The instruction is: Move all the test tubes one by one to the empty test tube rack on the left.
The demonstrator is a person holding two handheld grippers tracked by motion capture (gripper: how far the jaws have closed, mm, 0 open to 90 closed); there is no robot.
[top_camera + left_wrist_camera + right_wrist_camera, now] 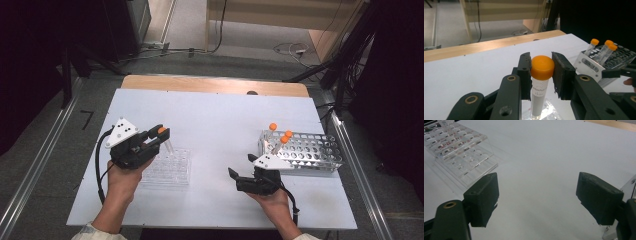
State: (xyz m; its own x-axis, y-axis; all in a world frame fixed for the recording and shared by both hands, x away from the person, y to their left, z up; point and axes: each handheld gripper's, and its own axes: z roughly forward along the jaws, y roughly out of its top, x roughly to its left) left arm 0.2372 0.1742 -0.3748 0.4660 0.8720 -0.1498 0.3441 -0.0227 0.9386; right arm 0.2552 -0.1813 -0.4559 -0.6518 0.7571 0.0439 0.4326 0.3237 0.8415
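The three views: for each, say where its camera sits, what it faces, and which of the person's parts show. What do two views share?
High view: above the table, looking down; forearms, left gripper, right gripper.
Left gripper view: along its jaws, clamped on the orange-capped tube.
Right gripper view: between open jaws, toward the clear rack.
Shared: high and left gripper views show the metal rack.

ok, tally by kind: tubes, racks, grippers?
Orange-capped tubes: 4, one clamped in the left gripper, three in the metal rack
Racks: 2, the metal rack and a clear rack
Grippers: 2, the left gripper and the right gripper, open
Total: 8
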